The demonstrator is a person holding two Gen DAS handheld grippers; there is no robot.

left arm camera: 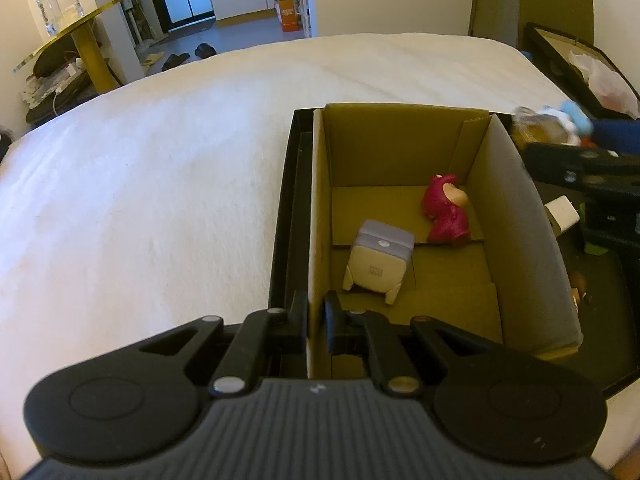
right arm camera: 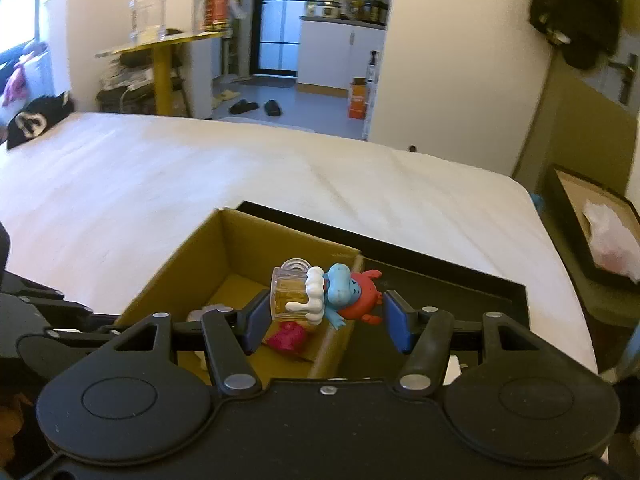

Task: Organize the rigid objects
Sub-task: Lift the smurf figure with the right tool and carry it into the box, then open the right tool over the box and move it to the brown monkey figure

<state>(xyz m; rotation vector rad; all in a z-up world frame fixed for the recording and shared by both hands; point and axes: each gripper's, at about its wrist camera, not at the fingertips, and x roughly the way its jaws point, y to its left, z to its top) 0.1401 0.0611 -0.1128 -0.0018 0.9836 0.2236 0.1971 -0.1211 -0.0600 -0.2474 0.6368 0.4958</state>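
A cardboard box stands on the white bed inside a black tray. In it lie a magenta bear figure and a white-and-lilac cube toy. My left gripper is shut on the box's left wall. My right gripper is shut on a blue figurine with a yellow jar and red crab, held over the box's right wall. The figurine shows blurred in the left wrist view.
The white bed spreads left and behind. A second black tray with white plastic sits at the right. A white block and small toys lie in the tray right of the box. A black cap lies far left.
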